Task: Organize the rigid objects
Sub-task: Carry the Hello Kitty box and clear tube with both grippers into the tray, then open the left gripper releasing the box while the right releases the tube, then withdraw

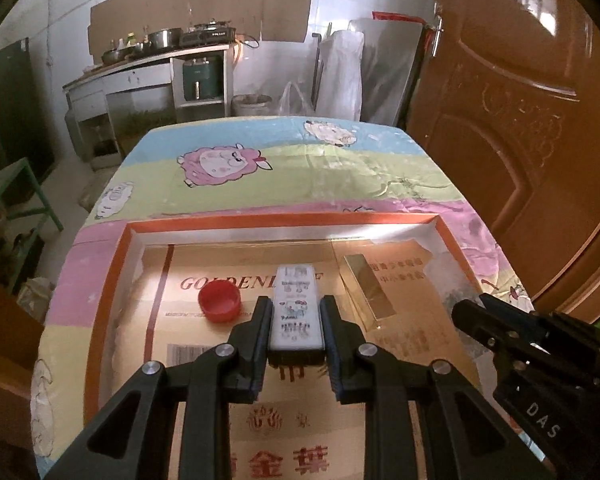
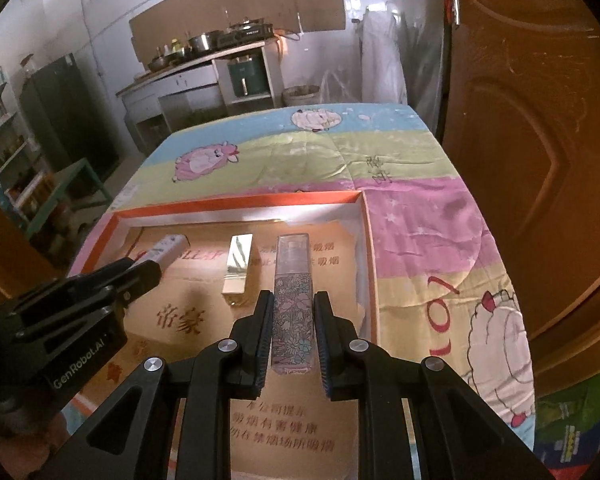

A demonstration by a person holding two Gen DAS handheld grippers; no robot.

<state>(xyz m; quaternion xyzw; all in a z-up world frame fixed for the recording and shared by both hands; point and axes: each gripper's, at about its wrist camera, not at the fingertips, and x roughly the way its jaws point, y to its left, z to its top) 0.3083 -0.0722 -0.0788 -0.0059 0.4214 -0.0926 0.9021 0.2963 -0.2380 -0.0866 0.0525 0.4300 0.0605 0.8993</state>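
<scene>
1. the left gripper (image 1: 296,322) pinches a white bar (image 1: 297,306) over the tray (image 1: 112,280), its far end pointing to 12 o'clock.
2. the right gripper (image 2: 291,322) pinches a flowered spray bottle (image 2: 292,292), clear cap toward 12 o'clock, above the tray's right part.
3. a red cap (image 1: 219,302) lies on the tray floor at 10 o'clock from the left gripper.
4. a gold box (image 1: 370,290) lies at 2 o'clock from it.
5. beyond the tray, the sheep-print cloth (image 1: 300,184) runs toward 12 o'clock.
</scene>
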